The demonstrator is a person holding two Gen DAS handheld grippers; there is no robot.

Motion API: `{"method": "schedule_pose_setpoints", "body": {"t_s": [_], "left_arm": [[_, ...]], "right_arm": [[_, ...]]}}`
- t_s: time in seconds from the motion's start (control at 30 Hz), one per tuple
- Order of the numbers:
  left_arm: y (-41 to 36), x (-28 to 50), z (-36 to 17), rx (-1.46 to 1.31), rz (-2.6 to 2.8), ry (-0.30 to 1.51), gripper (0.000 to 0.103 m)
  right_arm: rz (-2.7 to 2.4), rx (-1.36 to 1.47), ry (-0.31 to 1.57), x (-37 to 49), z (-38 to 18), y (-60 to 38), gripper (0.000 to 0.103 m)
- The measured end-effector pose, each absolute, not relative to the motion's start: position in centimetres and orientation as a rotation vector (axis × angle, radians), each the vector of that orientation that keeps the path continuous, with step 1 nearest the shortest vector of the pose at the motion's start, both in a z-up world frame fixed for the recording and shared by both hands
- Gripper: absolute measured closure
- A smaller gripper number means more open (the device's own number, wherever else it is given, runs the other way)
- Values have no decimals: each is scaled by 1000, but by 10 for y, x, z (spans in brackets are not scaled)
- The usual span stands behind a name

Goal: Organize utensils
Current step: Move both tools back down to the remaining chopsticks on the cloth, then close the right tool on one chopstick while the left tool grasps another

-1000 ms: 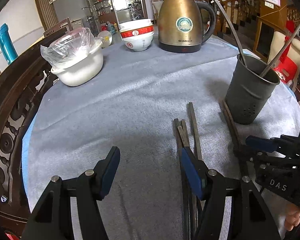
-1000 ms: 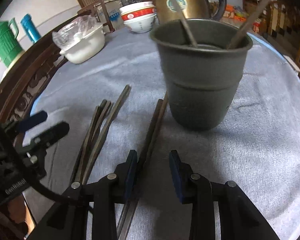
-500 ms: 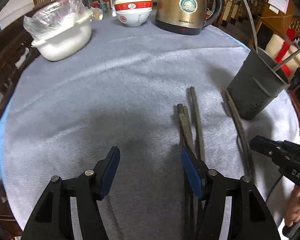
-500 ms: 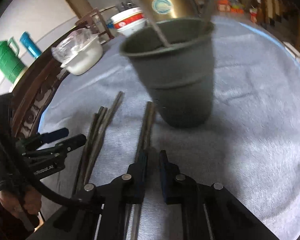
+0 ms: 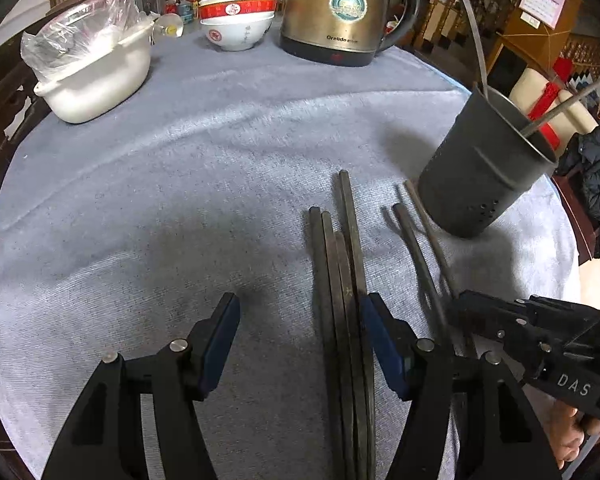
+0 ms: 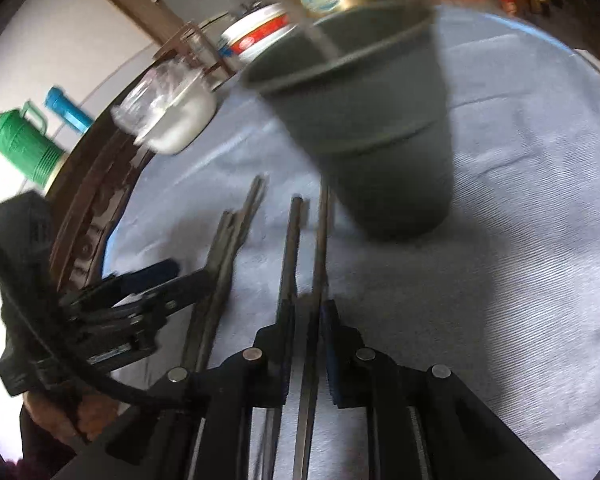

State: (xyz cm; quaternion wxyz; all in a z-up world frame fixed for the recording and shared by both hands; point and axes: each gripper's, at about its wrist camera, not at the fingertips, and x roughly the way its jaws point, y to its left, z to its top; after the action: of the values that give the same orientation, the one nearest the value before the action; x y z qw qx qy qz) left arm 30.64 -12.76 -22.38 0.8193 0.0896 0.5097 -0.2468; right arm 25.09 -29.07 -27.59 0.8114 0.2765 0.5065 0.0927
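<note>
Dark chopsticks point(image 5: 342, 280) lie bundled on the grey cloth point(image 5: 180, 200), running between the fingers of the left gripper point(image 5: 300, 344), whose jaws stand wide apart; the bundle sits just beside the right-hand pad without being squeezed. The right gripper point(image 6: 308, 344) has just been closing, and its jaws now stand narrow, pinching a single chopstick point(image 6: 320, 240) whose far end points toward the dark utensil cup point(image 6: 372, 128). A second loose chopstick point(image 6: 290, 248) lies just left of that grip.
</note>
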Motion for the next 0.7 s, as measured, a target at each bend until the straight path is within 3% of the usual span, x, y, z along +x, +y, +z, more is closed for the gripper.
{"method": "schedule_pose_setpoints", "body": {"t_s": [0.47, 0.53, 0.7], "left_arm": [[-68, 320, -224, 85, -512, 1160, 37], [-64, 322, -222, 65, -519, 1173, 37], [-67, 330, -225, 74, -494, 1186, 39]], "right_arm": [[92, 465, 1097, 264, -270, -285, 87], [86, 416, 1123, 264, -268, -280, 94], [113, 409, 1214, 254, -267, -287, 95]]}}
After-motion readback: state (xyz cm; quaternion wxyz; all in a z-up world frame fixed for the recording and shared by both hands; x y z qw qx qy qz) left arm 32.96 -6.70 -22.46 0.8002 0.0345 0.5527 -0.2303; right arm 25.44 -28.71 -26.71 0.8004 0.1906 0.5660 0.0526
